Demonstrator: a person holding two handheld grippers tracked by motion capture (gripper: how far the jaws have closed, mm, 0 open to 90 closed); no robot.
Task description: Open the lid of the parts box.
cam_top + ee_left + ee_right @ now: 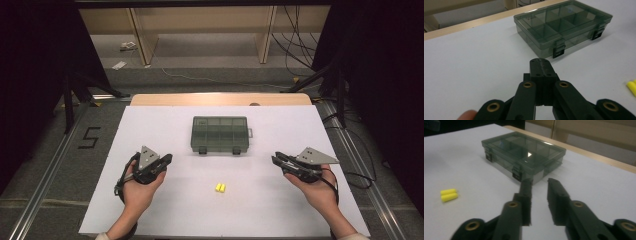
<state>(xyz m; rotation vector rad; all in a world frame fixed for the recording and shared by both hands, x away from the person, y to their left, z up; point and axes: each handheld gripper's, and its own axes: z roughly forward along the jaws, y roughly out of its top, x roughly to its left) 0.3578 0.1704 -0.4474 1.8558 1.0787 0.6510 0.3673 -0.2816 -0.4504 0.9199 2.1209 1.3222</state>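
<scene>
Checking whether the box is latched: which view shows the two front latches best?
The left gripper view: the box sits close and sharp, and both black latches face the camera, down over the closed lid. The right gripper view shows them nearer but softer and darker. In the high view they are two tiny dark tabs on the front edge.

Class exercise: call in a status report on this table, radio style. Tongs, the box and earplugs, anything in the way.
Left tongs shut, empty. Right tongs slightly apart, empty. Grey compartment box latched shut; two yellow earplugs lying side by side in front of it. Nothing in the way.
</scene>
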